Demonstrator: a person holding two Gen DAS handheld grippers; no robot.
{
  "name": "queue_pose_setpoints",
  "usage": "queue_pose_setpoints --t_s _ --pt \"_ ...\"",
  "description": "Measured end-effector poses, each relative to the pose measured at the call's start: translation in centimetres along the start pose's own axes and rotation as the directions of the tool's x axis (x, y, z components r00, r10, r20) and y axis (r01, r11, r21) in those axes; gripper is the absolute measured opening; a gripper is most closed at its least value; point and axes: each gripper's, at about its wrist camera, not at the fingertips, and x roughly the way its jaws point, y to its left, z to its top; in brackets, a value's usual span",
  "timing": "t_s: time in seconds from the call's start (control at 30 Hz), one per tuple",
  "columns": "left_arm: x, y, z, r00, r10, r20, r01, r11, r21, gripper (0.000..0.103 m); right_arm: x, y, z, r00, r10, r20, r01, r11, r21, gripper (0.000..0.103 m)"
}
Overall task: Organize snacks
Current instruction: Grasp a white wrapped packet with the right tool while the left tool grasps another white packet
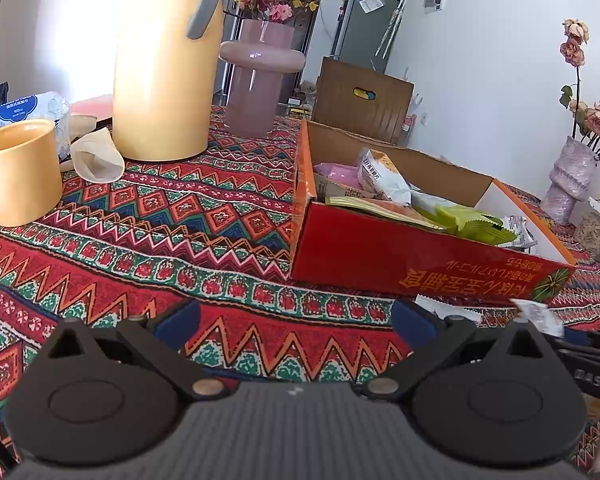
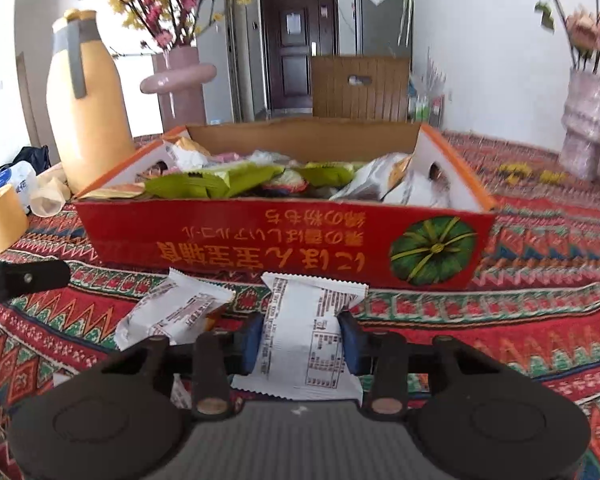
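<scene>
A red cardboard box (image 2: 260, 240) with orange rims holds several snack packets, green and white. It also shows in the left wrist view (image 1: 380, 252) at the right. My right gripper (image 2: 300, 336) is shut on a white snack packet (image 2: 312, 320) just in front of the box. A second white packet (image 2: 172, 312) lies on the cloth to its left. My left gripper (image 1: 296, 320) is open and empty above the patterned tablecloth (image 1: 160, 232), left of the box. White packets (image 1: 536, 312) peek beside its right finger.
A tall yellow thermos (image 1: 164, 64), a yellow mug (image 1: 20, 172), a crumpled paper cup (image 1: 96, 156) and a tissue pack (image 1: 24, 108) stand at the left. A pink vase (image 1: 260, 72) stands behind. Another vase with roses (image 2: 584, 120) stands at the right. A wooden chair (image 2: 360, 84) is behind the box.
</scene>
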Motion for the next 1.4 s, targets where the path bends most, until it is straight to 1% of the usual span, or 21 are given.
queue_pose_setpoints --t_s 0.1,0.23,0.43,0.53,0.6,0.7,0.83,0.93,1.03,1.13,1.27,1.4 --pt "0.0 0.0 0.0 1.0 0.005 -0.002 -0.005 1.0 0.0 0.103 -1.4 -0.8 -0.4 0.999 -0.013 0.035 0.013 1.0 0.006 0.04" --pt "0.1 -0.1 0.0 1.0 0.014 -0.004 -0.014 1.0 -0.001 0.103 -2.7 -2.3 -1.2 0.996 -0.061 0.062 0.061 0.998 0.005 0.04" --pt "0.3 -0.2 0.0 0.999 0.031 -0.011 -0.031 1.0 0.004 0.103 -3.8 -5.3 -2.9 0.99 -0.128 0.056 0.126 0.991 0.048 0.04" --pt "0.4 -0.2 -0.1 0.999 0.04 -0.012 -0.04 0.999 0.007 0.103 -3.6 -6.6 -3.5 0.988 -0.146 0.046 0.142 0.987 0.08 0.04" --pt "0.4 -0.3 -0.1 0.999 0.046 -0.012 -0.046 0.999 0.01 0.103 -3.7 -7.3 -3.6 0.991 -0.124 0.054 0.117 0.987 0.111 0.04" --pt "0.5 -0.4 -0.1 0.998 0.06 -0.015 -0.06 0.998 0.015 0.103 -3.6 -7.2 -3.7 0.993 -0.099 0.068 0.092 0.99 0.103 0.04" --pt "1.2 -0.8 0.0 0.996 0.072 -0.059 -0.069 0.997 0.045 0.103 -3.7 -7.4 -3.8 0.995 -0.071 0.074 0.062 0.991 0.115 0.04" --pt "0.9 -1.5 0.1 0.994 0.086 -0.059 -0.082 0.994 0.07 0.103 -3.8 -7.7 -3.9 0.996 -0.047 0.082 0.036 0.991 0.128 0.04" --pt "-0.1 -2.2 0.1 0.997 0.051 -0.066 -0.047 0.997 0.059 0.103 -3.9 -8.0 -4.0 0.996 -0.024 0.09 0.011 0.99 0.14 0.04" --pt "-0.9 -3.8 -0.2 0.996 0.023 -0.081 -0.016 0.997 0.081 0.103 -3.9 -8.2 -4.0 0.995 -0.003 0.097 -0.012 0.989 0.148 0.04" --pt "-1.7 -5.7 -0.6 0.991 -0.037 -0.129 0.047 0.996 0.078 0.103 -4.1 -8.4 -4.1 0.994 0.017 0.112 -0.034 0.988 0.153 0.04" --pt "-2.0 -7.7 -1.3 0.986 -0.04 -0.164 0.057 0.993 0.101 0.103 -4.3 -8.4 -4.2 0.991 0.03 0.128 -0.049 0.988 0.149 0.04"
